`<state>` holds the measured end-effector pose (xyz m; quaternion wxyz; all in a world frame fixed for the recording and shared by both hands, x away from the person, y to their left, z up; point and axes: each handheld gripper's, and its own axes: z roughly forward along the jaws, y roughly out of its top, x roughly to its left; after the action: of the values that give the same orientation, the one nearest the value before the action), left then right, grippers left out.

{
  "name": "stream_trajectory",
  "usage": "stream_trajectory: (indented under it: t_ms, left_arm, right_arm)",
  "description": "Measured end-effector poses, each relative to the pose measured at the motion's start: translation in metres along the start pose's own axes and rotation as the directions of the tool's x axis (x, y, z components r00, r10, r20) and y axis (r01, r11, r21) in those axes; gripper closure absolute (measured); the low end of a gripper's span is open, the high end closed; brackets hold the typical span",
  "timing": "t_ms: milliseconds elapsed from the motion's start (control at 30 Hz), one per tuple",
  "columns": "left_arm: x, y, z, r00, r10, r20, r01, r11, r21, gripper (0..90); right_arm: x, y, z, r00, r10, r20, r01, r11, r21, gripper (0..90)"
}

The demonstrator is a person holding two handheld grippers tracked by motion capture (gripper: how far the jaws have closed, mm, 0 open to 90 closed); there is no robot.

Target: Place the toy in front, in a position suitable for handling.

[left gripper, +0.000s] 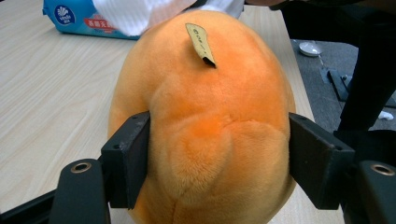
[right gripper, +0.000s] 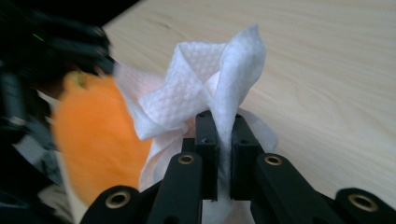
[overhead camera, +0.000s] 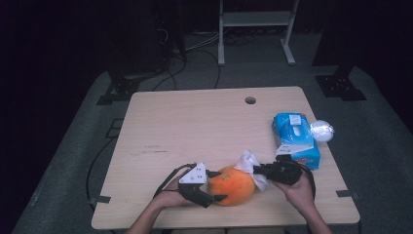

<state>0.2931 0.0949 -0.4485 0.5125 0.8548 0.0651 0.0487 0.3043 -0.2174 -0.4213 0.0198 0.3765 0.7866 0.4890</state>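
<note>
1. The work in hand appears to be wiping an orange plush toy (overhead camera: 233,185) with a white wipe (overhead camera: 249,164). The toy rests on the near edge of the wooden table (overhead camera: 195,126), between the person's two hands.
2. The left gripper (overhead camera: 210,186) has its jaws partly open around the toy, the pads pressing in on both flanks so that the pile dents slightly in the left gripper view (left gripper: 205,140).
3. The right gripper (overhead camera: 256,170) has its jaws nearly closed, pinching a bunched fold of the wipe (right gripper: 205,93) between the pads, with the loose end fanning above them.
4. To do the step well, the left gripper should hold the toy steady without crushing it further, since the soft body gives easily.
5. The right gripper should drag the free part of the wipe across the toy's upper side in short strokes, keeping the hard jaw tips off the fabric.
6. The toy is rounded and egg-like, covered in short, dense orange fur with stitched seams and a small tan tag (left gripper: 201,43) on top.
7. The wipe is thin, embossed with a fine dotted pattern, and crumples softly.
8. A blue soft pack of wipes (overhead camera: 295,139) lies at the table's right, glossy and plastic, with a crumpled white ball (overhead camera: 322,130) just beside it.
</note>
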Motion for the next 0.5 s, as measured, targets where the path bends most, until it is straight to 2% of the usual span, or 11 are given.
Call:
stream_trajectory:
  t_ms: [67,133,233,300,433,500]
  left_arm:
    - [0.0,0.0,0.0,1.0,-0.005,0.001,0.005,1.0,-0.002,27.9]
    - [0.001,0.0,-0.001,1.0,-0.003,-0.002,0.003,1.0,0.0,27.9]
    - [0.001,0.002,0.0,0.9999,-0.011,-0.008,0.011,0.9999,0.001,27.9]
    - [0.0,0.004,0.002,0.9999,-0.007,-0.012,0.007,1.0,0.004,27.9]
    - [-0.003,0.008,0.008,0.9998,-0.004,-0.021,0.004,1.0,0.001,27.0]
    - [-0.003,0.007,0.006,0.9997,-0.007,-0.023,0.007,1.0,-0.004,27.0]
  right_arm:
    - [0.007,0.004,-0.001,0.9997,-0.024,-0.005,0.024,1.0,-0.008,83.7]
    - [0.009,0.004,0.003,0.9993,-0.038,-0.003,0.038,0.999,0.014,83.7]
    - [0.001,-0.001,0.007,0.9998,-0.013,0.017,0.012,0.999,0.041,83.8]
    - [0.002,0.001,0.004,0.9998,-0.005,0.02,0.005,1.0,0.025,83.9]
    - [0.025,0.011,0.004,0.997,-0.075,-0.021,0.074,0.997,-0.015,83.9]
    - [0.031,0.014,0.006,0.9944,-0.103,-0.021,0.103,0.995,-0.012,83.9]
